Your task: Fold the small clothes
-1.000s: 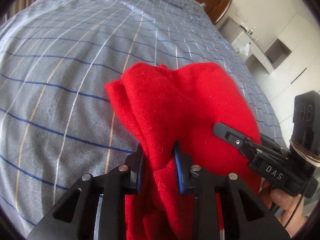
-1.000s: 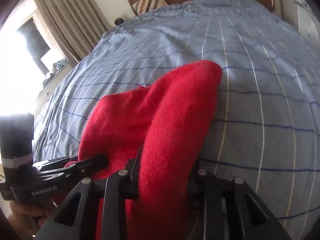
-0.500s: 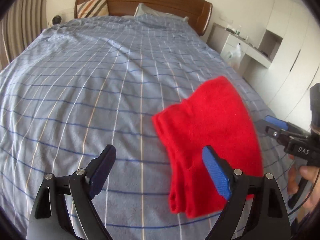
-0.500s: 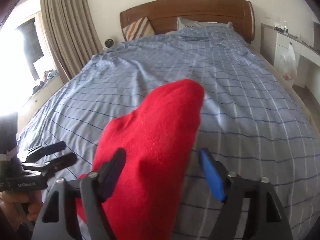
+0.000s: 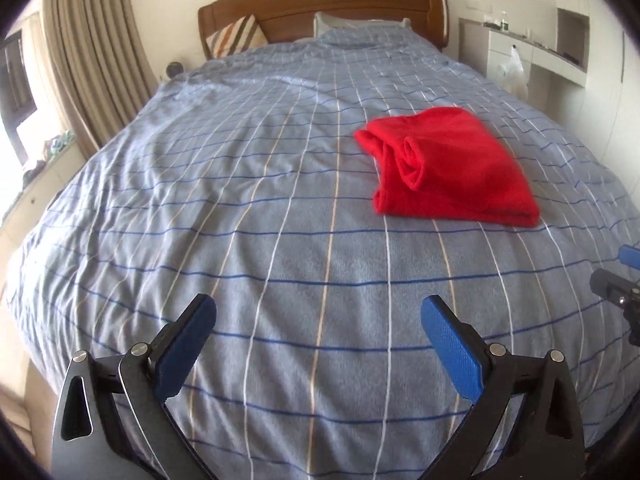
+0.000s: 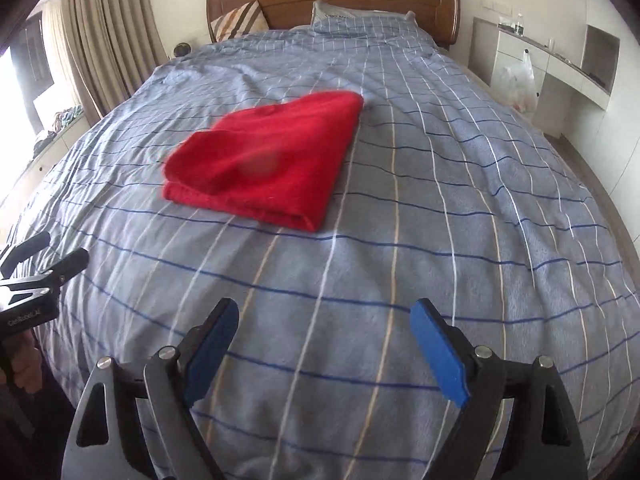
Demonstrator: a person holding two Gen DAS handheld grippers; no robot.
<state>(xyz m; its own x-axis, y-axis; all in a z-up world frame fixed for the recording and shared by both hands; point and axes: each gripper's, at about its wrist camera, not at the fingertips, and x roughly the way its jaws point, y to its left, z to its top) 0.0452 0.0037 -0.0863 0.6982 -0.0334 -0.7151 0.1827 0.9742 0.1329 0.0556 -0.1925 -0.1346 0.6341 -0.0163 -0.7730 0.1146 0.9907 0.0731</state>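
**Red garment folded on the bed, both grippers wide and empty**

Your left gripper hangs over the near part of the bed, jaws spread wide and opening yet, with nothing between the blue pads but bedspread. Your right gripper is the same: jaws far apart, opening, holding nothing. Each gripper shows at the edge of the other's view, well apart from the cloth. A bit of your hand shows at the left edge of the right wrist view.

The red garment lies folded on the bedspread, out ahead of both grippers and touching neither. From the left view it sits to the right of centre, with rolled edges showing on its left side. From the right view it sits left of centre, a neat fold along its near edge; part of it is blurred.

Surface: the bedspread is grey-blue with a grid of dark blue, white and tan lines, lightly creased toward the far left.

Room: a brown wooden headboard at the far end, a striped cushion and a pillow against it. Beige curtains and a bright window on the left. White shelving on the right, with a plastic bag hanging there.
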